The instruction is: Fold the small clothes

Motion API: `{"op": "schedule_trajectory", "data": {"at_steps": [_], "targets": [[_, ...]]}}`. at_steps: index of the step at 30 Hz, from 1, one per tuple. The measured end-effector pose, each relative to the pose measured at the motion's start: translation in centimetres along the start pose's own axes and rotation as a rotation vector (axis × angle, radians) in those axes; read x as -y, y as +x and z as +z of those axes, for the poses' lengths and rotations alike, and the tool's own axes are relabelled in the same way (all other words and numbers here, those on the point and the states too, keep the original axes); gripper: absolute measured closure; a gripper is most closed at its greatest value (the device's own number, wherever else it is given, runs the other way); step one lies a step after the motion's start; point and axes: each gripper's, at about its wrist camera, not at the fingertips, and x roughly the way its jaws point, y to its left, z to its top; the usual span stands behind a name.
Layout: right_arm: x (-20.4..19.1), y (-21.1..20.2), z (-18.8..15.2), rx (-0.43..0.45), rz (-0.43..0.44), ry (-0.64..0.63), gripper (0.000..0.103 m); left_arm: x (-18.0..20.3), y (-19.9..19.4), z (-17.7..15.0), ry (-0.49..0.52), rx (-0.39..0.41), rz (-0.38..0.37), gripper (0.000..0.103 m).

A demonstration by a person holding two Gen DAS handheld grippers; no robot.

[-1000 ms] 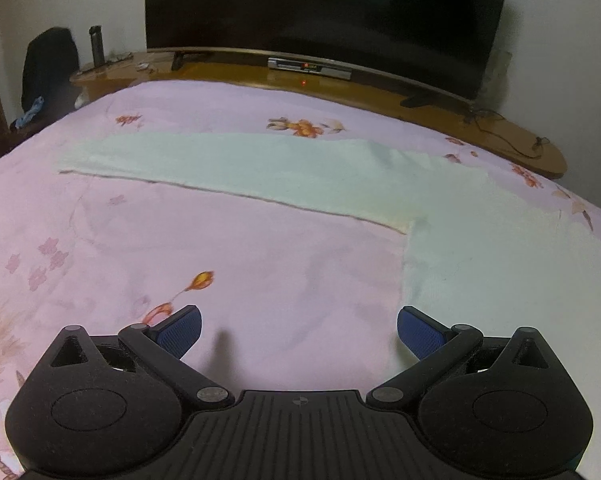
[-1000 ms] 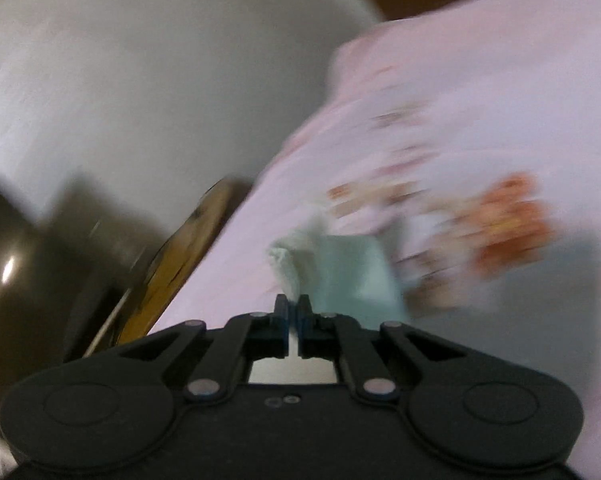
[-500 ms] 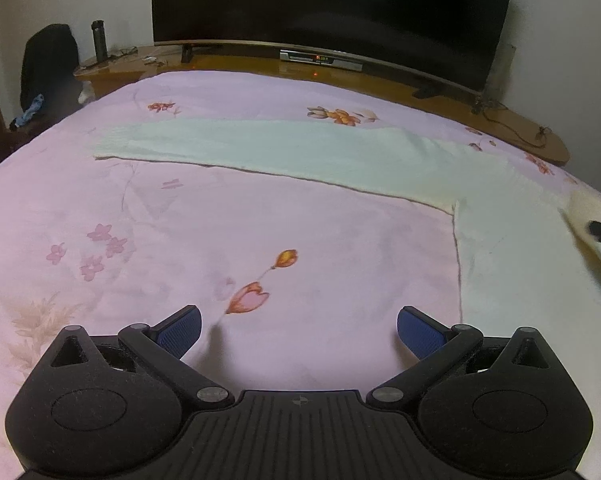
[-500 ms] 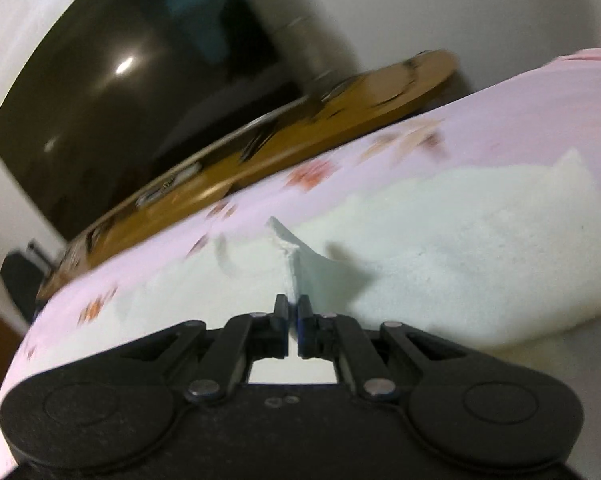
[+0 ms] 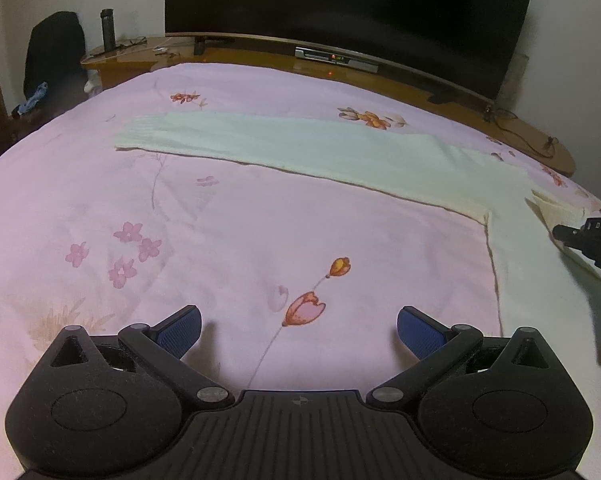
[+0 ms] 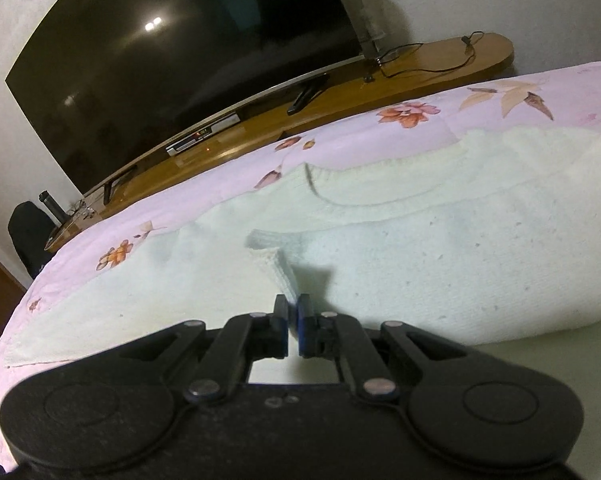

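1. Sweater (image 5: 512, 240) lies flat on the bed (image 5: 220, 240), pale mint knit on a pink floral cover. Its body sits at the right of the left wrist view.
2. 1 sleeve (image 5: 284, 140) runs out flat from the body toward the far left. Long axis crosswise, roughly parallel to the TV stand (image 5: 380, 76) behind the bed.
3. Right hand-held gripper (image 6: 293, 312): jaws pinched nearly closed on a ribbed cuff (image 6: 278, 266). That second sleeve is laid across the sweater's body, cuff end raised off the knit where the pads clamp it.
4. Left hand-held gripper (image 5: 298, 326): jaws wide, nothing between them, hovering over bare cover. Blue pads (image 5: 180, 328) clear of any cloth.
5. Key relation: the flat sleeve lies ahead of the left hand-held gripper, its cuff end up and to the left, well apart. The sweater's side edge (image 5: 494, 280) is just right of the left tool's right finger. The right hand-held gripper shows at the far right edge of the left view, over the body and far from that sleeve.
6. Judgement: right sleeve fold is near set-down. The flat sleeve then falls to the left hand, the nearer one. It would have to reach forward-left to the cuff and carry it rightward along the sleeve's axis onto the body.
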Motion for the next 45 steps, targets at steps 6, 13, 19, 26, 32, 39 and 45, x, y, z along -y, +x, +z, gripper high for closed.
{"op": "schedule_trajectory", "data": {"at_steps": [6,13,19,26,32,39,45], "targets": [[-1.6,1.1,-0.8,-0.028,0.039,-0.08,0.082,0.7,0.2,0.8,-0.018,0.027,-0.022,0.0],[-3.7,-0.3,-2.6,-0.036,0.157,-0.195,0.084,3.4,1.4,3.3,-0.064,0.05,-0.168,0.001],[0.8,-6.3,-2.5,0.093,0.054,-0.082,0.085,9.8,5.5,6.1,-0.147,-0.038,-0.468,0.059],[8.0,-12.8,-1.7,0.187,-0.048,0.08,0.084,17.3,12.1,6.2,-0.294,-0.198,-0.646,0.068],[11.9,-15.9,-1.8,0.224,-0.097,0.116,0.084,19.6,14.5,5.2,-0.345,-0.223,-0.598,0.081],[15.0,-17.0,-2.2,0.228,-0.128,0.162,0.084,19.1,14.0,4.5,-0.355,-0.152,-0.556,0.097],[15.6,-16.3,-2.5,0.202,-0.123,0.17,0.084,18.3,12.7,4.6,-0.31,-0.058,-0.539,0.1]]}}
